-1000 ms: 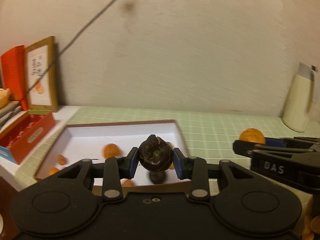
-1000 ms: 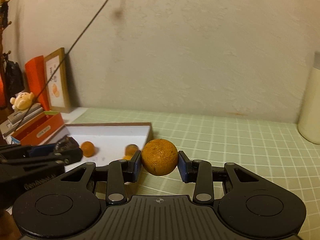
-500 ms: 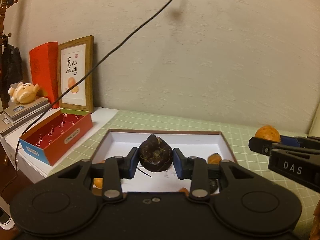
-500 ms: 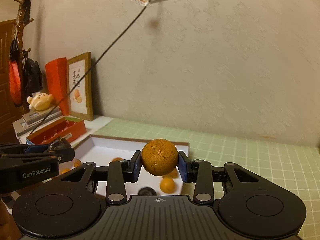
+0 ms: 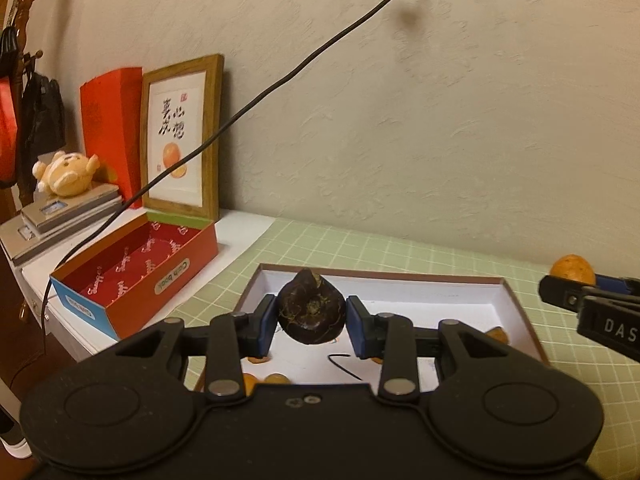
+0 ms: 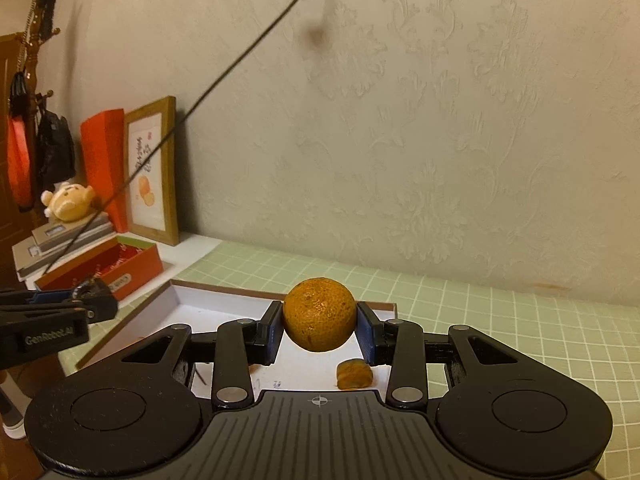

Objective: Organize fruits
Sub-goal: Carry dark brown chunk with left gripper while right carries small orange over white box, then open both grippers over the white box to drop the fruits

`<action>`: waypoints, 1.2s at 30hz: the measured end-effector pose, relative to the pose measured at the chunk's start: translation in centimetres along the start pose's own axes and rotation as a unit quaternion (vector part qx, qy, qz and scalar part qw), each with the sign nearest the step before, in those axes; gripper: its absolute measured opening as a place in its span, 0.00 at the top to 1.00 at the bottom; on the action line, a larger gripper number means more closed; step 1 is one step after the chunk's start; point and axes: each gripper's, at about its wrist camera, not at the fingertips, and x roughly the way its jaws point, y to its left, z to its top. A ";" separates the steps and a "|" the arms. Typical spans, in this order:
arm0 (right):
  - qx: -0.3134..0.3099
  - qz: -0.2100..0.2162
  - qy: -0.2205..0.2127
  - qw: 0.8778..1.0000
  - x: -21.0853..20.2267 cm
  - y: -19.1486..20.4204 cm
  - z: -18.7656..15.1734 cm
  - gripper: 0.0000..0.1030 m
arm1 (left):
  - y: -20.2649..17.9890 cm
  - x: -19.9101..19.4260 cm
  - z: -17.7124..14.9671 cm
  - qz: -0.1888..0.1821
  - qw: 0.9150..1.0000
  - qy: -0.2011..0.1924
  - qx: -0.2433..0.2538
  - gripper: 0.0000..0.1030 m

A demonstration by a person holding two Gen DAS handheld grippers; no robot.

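Tablecloth (image 6: 500, 320) of green checks covers the table, and on it lies a shallow white tray (image 5: 400, 292) with a brown rim, holding a few small orange fruits (image 6: 354, 374). Above the tray the left gripper (image 5: 311, 322) is clamped on a dark water chestnut (image 5: 311, 312). Beside it the right gripper (image 6: 319, 330) pinches a mandarin (image 6: 319, 314) between its blue pads.

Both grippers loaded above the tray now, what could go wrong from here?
The dark fruit in the left gripper looks pinched only at its sides, so it may slip. The orange in the right gripper is round; dropped from height it may roll over the white tray's low wall or hit fruit inside.
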 end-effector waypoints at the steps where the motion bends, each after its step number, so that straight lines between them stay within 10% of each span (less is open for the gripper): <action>1: 0.001 -0.002 0.003 1.000 0.5 -0.1 0.0 0.63 | 0.2 0.4 0.0 0.001 1.000 0.004 -0.003 0.73; 11: 0.015 -0.026 0.040 0.999 5.3 -0.8 -0.3 0.62 | 0.8 4.8 0.3 0.000 0.999 0.034 -0.002 0.72; 15: 0.017 -0.065 0.051 0.996 6.9 -0.9 -0.2 0.00 | 0.9 7.4 0.2 0.001 0.998 0.067 -0.003 0.35; 21: 0.005 -0.068 0.007 0.998 5.1 -1.2 0.8 0.00 | 0.6 7.3 0.4 0.015 0.998 0.060 -0.007 0.10; 36: 0.022 -0.020 -0.032 0.999 -0.5 -2.1 4.2 0.00 | -0.5 1.5 3.4 0.024 0.999 0.021 -0.027 0.06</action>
